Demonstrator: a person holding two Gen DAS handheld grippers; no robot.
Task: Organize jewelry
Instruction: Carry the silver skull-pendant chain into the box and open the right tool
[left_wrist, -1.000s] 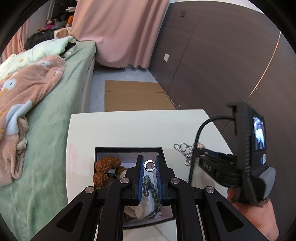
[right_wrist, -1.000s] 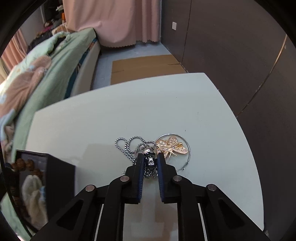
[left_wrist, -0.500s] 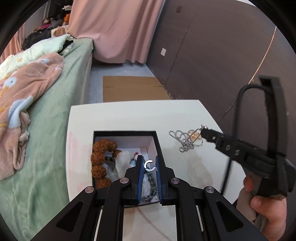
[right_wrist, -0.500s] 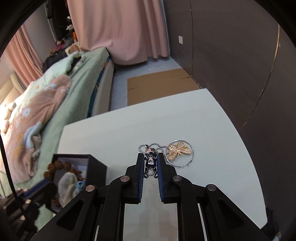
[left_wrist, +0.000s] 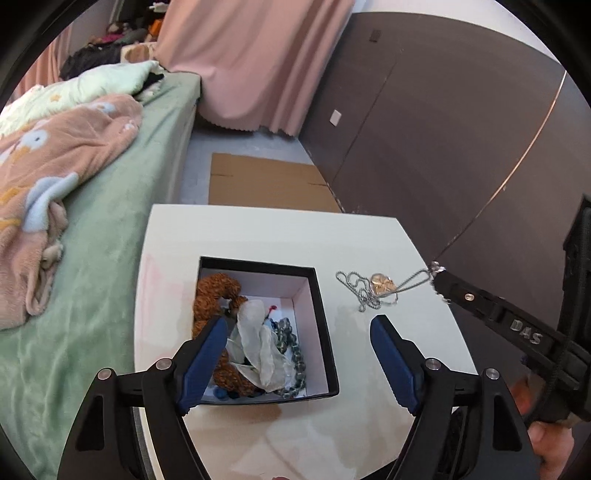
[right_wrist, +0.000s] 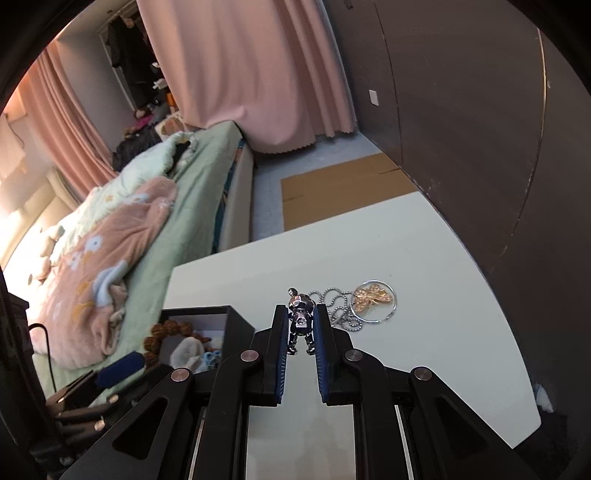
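A black box (left_wrist: 320, 314) with a white inside stands on the white table (left_wrist: 258, 236). It holds a brown bead bracelet (left_wrist: 214, 291), a pale pouch (left_wrist: 258, 343) and dark beads (left_wrist: 293, 354). My left gripper (left_wrist: 299, 328) is open and empty above the box. My right gripper (right_wrist: 300, 314) is shut on a silver bear pendant (right_wrist: 301, 317), lifted above the table. Its ball chain (right_wrist: 332, 306) trails down to the table beside a gold butterfly hoop (right_wrist: 373, 299). In the left wrist view the chain (left_wrist: 358, 288) hangs from the right gripper's tip (left_wrist: 437, 271).
A bed with green sheet (left_wrist: 92, 229) and pink blanket (left_wrist: 48, 155) runs along the table's left side. A dark wall panel (left_wrist: 443, 147) stands to the right. Flat cardboard (left_wrist: 266, 184) lies on the floor beyond the table. The box also shows in the right wrist view (right_wrist: 236, 325).
My left gripper has opened and let the small silver ring go over the box. My right gripper has risen with the bear pendant, pulling the chain up.
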